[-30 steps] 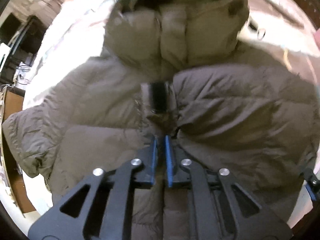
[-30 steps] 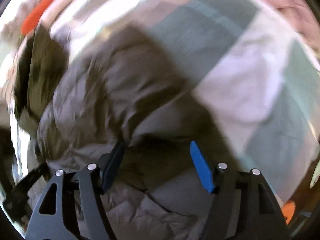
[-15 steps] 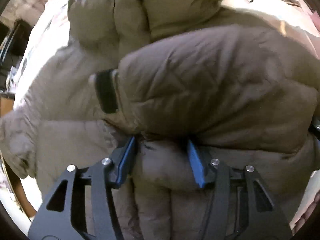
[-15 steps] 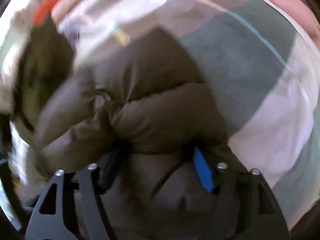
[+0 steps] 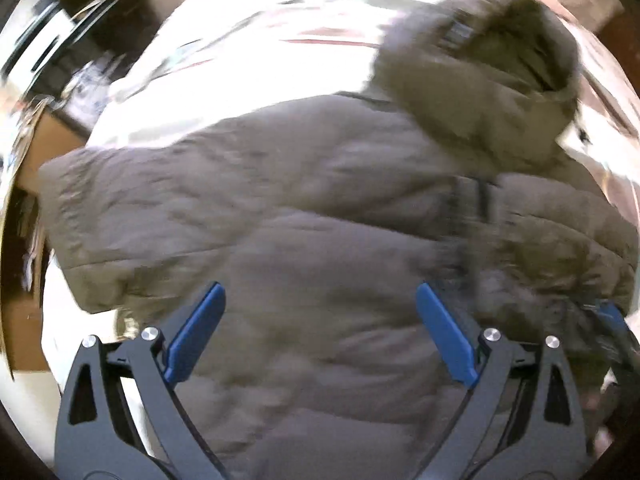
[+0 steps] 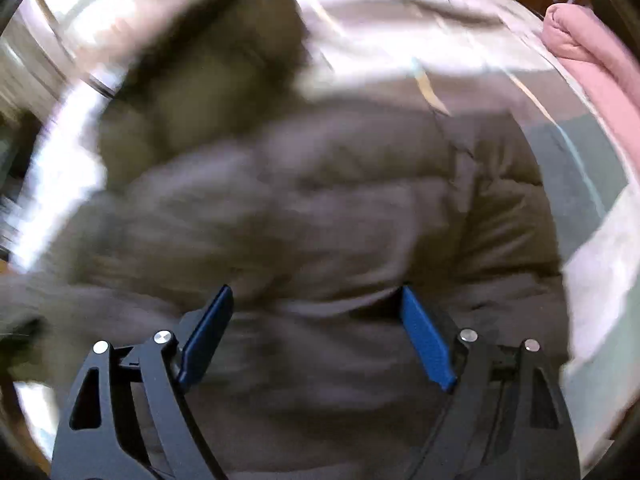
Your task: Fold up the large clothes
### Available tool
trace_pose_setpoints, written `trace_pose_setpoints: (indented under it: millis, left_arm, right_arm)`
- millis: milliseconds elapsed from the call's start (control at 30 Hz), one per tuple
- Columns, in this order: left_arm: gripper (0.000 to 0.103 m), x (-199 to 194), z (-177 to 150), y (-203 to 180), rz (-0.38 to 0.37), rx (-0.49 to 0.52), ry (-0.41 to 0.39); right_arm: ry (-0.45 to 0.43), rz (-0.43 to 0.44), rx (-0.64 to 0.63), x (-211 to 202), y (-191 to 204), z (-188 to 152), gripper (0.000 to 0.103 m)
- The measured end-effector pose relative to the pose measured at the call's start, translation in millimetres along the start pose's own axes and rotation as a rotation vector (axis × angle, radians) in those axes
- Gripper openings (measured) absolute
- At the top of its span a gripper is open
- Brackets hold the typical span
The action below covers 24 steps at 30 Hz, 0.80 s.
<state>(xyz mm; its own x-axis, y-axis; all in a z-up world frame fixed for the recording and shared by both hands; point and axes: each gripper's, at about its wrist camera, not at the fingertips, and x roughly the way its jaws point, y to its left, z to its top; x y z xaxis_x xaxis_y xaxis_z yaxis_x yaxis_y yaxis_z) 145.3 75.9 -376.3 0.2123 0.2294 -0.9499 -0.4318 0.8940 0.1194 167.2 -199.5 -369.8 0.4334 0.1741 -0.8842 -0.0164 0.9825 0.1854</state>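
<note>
A large grey-brown puffer jacket (image 5: 320, 220) with a hood (image 5: 500, 68) lies spread on a bed. One sleeve (image 5: 560, 232) is folded across its front on the right, and the other sleeve (image 5: 120, 208) sticks out to the left. My left gripper (image 5: 320, 336) is open above the jacket's lower body and holds nothing. In the right wrist view the jacket (image 6: 320, 208) fills the middle, blurred. My right gripper (image 6: 318, 336) is open just above the padded fabric and holds nothing.
The bed cover (image 5: 260, 52) is pale with stripes; in the right wrist view it has grey and white blocks (image 6: 580, 184). A pink folded blanket (image 6: 592, 56) lies at the far right. A cardboard box (image 5: 44, 148) and dark furniture (image 5: 80, 12) stand beyond the bed's left edge.
My left gripper went from shut to wide open and swung left, off the folded sleeve. My right gripper stayed open and pulled back; both views now take in the whole jacket.
</note>
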Motion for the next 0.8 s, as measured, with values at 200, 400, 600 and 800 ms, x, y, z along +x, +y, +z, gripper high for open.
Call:
trace_pose_setpoints:
  millis: [200,400,600,800]
  left_arm:
    - [0.098,23,-17,133,0.054,-0.192,0.076]
    - [0.098,57,-36,256,0.132,-0.37,0.121]
    - [0.099,80,-43,351,-0.151,-0.664,0.094]
    - [0.099,90,-52,393,-0.411,-0.842,0.087]
  right_arm:
    - [-0.045,0.075,-0.076,-32,76,-22,0.085]
    - [0.005,0.107,-0.183,-24,152,-46,0.085]
    - [0.072,0.107,-0.217,-10,194,-75,0.085]
    - [0.126,0.108,-0.201,1,210,-96,0.085]
